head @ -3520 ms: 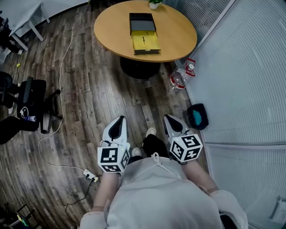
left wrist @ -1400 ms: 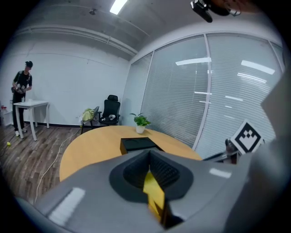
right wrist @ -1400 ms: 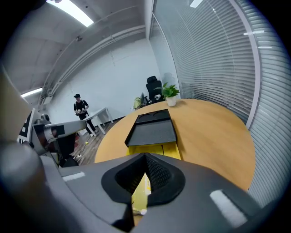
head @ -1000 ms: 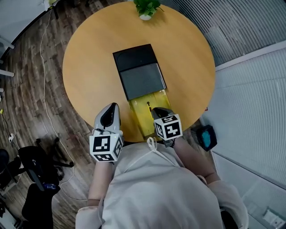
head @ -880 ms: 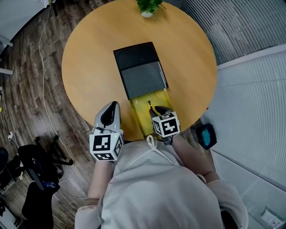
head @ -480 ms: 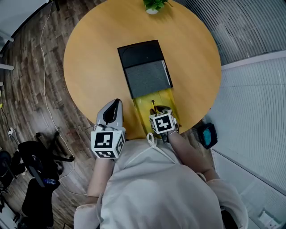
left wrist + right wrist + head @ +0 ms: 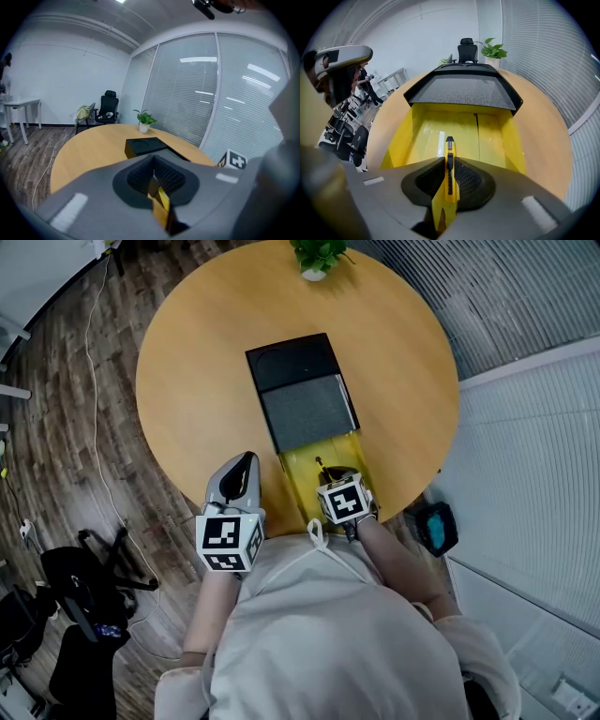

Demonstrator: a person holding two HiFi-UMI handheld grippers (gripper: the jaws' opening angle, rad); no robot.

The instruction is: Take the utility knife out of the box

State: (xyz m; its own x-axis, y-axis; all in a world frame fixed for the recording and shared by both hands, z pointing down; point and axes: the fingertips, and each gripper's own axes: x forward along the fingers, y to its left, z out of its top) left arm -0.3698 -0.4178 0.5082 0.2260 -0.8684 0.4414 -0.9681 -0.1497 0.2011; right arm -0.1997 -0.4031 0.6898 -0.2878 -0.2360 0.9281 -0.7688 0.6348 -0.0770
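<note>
The box lies on the round wooden table [image 7: 197,381]: a black sleeve [image 7: 305,390] with a yellow tray [image 7: 305,470] slid out toward me. In the right gripper view the yellow utility knife [image 7: 449,146] stands between the pads over the yellow tray [image 7: 401,140]. My right gripper [image 7: 449,176] points steeply down into the tray; its jaws have just been closing and now press on the knife's sides. In the head view the right gripper [image 7: 330,474] hides most of the knife. My left gripper [image 7: 244,460] hovers at the table's near edge, left of the tray, its pads [image 7: 140,176] together with nothing held.
A small potted plant [image 7: 314,257] stands at the table's far edge. An office chair [image 7: 84,577] and a cable lie on the wooden floor at the left. A dark object with a blue face [image 7: 436,526] sits on the floor beside the glass wall at the right.
I have come from a few steps away up to the table. In the last second the right gripper sank into the yellow tray. The left gripper kept its place.
</note>
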